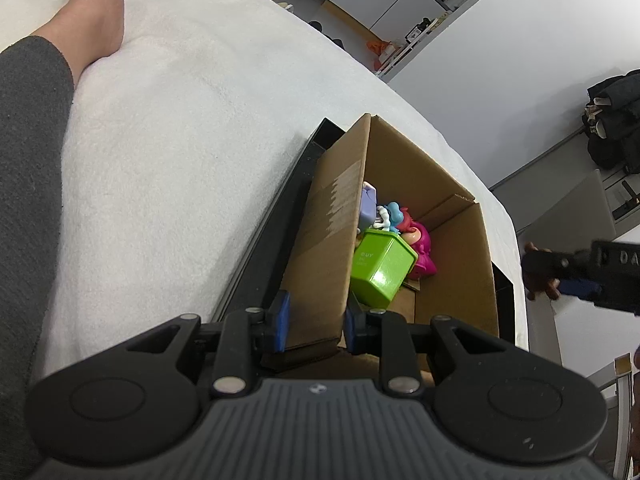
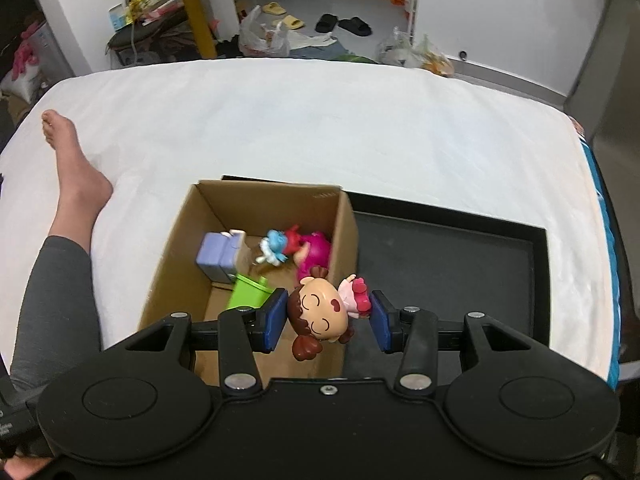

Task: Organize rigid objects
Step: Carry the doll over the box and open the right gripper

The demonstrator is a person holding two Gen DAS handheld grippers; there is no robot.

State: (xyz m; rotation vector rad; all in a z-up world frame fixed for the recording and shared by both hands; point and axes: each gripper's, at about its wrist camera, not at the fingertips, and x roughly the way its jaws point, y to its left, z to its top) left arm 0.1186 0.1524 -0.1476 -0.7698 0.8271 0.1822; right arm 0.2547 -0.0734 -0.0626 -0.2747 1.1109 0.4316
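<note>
doll over the box

my right gripper (image 2: 328,318) pinches a brown-haired doll (image 2: 320,314) above the cardboard box's (image 2: 168,272) near right corner. my left gripper (image 1: 314,326) clamps the box's left wall. green bin (image 1: 382,266) lies inside.

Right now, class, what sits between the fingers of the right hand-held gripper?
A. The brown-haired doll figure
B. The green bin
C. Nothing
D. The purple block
A: in the right wrist view the brown-haired doll figure sits between the blue pads of the right hand-held gripper, above the cardboard box, while the green bin lies inside.
</note>
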